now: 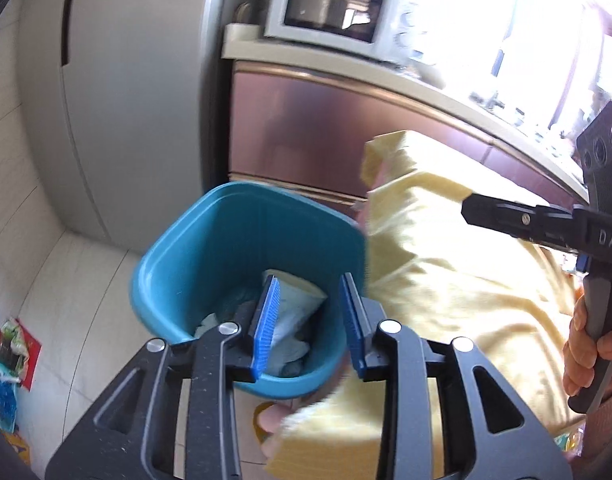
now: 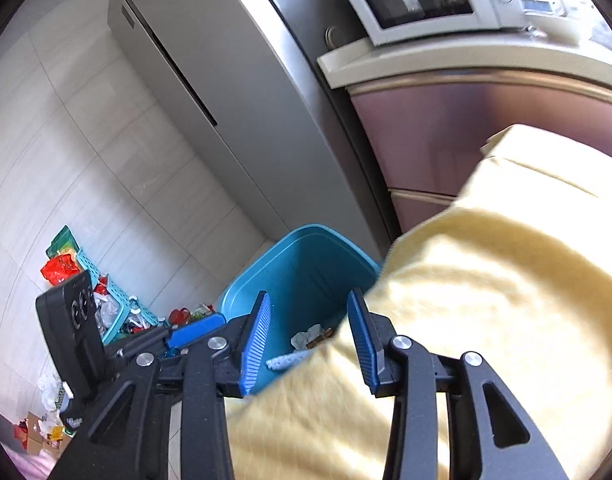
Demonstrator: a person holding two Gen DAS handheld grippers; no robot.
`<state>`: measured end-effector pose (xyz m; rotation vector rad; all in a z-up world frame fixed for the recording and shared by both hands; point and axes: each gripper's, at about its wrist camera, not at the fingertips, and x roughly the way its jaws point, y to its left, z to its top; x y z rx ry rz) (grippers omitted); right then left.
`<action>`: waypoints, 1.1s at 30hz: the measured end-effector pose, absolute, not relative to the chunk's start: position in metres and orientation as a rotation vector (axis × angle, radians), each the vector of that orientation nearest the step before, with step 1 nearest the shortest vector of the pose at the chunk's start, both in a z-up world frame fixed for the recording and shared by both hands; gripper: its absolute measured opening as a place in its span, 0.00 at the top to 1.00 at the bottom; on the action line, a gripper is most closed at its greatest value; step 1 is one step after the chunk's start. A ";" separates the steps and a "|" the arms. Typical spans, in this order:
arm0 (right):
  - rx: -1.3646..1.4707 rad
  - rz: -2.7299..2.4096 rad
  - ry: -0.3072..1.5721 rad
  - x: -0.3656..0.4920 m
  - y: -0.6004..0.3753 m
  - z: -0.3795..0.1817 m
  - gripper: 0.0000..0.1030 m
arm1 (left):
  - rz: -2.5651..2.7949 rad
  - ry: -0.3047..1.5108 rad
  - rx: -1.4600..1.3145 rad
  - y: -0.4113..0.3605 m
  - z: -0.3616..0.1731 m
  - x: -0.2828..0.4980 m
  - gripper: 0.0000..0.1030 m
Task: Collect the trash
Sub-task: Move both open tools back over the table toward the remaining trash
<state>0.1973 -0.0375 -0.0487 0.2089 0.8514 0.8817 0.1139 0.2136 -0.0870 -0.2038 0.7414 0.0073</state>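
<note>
A teal trash bin (image 1: pixel 210 248) stands on the floor by the cabinet, with crumpled white paper (image 1: pixel 294 320) and other scraps in its bottom. My left gripper (image 1: pixel 309 320) hovers over the bin's near rim, open, with nothing between its blue pads. From the right a black finger of the right gripper (image 1: pixel 505 216) comes into the left wrist view, a hand (image 1: pixel 585 340) on its handle. In the right wrist view the right gripper (image 2: pixel 310 344) is open and empty above the bin (image 2: pixel 302 264). The left gripper's body (image 2: pixel 78 320) shows at the left there.
A person's yellow garment (image 2: pixel 485 300) fills the right side beside the bin. A teal basket (image 2: pixel 114 304) and colourful wrappers (image 2: pixel 60 268) lie on the tiled floor to the left. More wrappers (image 1: pixel 6 352) lie at the floor's left edge. Behind the bin are a grey fridge (image 1: pixel 126 100), a cabinet and a microwave (image 1: pixel 333 12).
</note>
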 end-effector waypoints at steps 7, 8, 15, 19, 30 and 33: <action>0.242 0.793 0.767 0.170 -0.106 -0.036 0.58 | -0.148 0.715 -0.175 0.163 -0.069 0.116 0.57; 0.252 0.775 0.759 0.166 -0.117 -0.036 0.57 | -0.167 0.713 -0.165 0.153 -0.068 0.117 0.56; 0.292 0.609 0.714 0.139 -0.196 -0.033 0.57 | -0.327 0.710 -0.094 0.080 -0.061 0.124 0.56; 0.307 0.495 0.692 0.126 -0.241 -0.035 0.57 | -0.398 0.700 -0.033 0.036 -0.059 0.127 0.56; 0.342 0.239 0.604 0.105 -0.330 -0.036 0.42 | -0.527 0.684 0.141 -0.069 -0.060 0.152 0.44; 0.347 0.174 0.588 0.103 -0.349 -0.038 0.34 | -0.540 0.684 0.187 -0.088 -0.063 0.158 0.41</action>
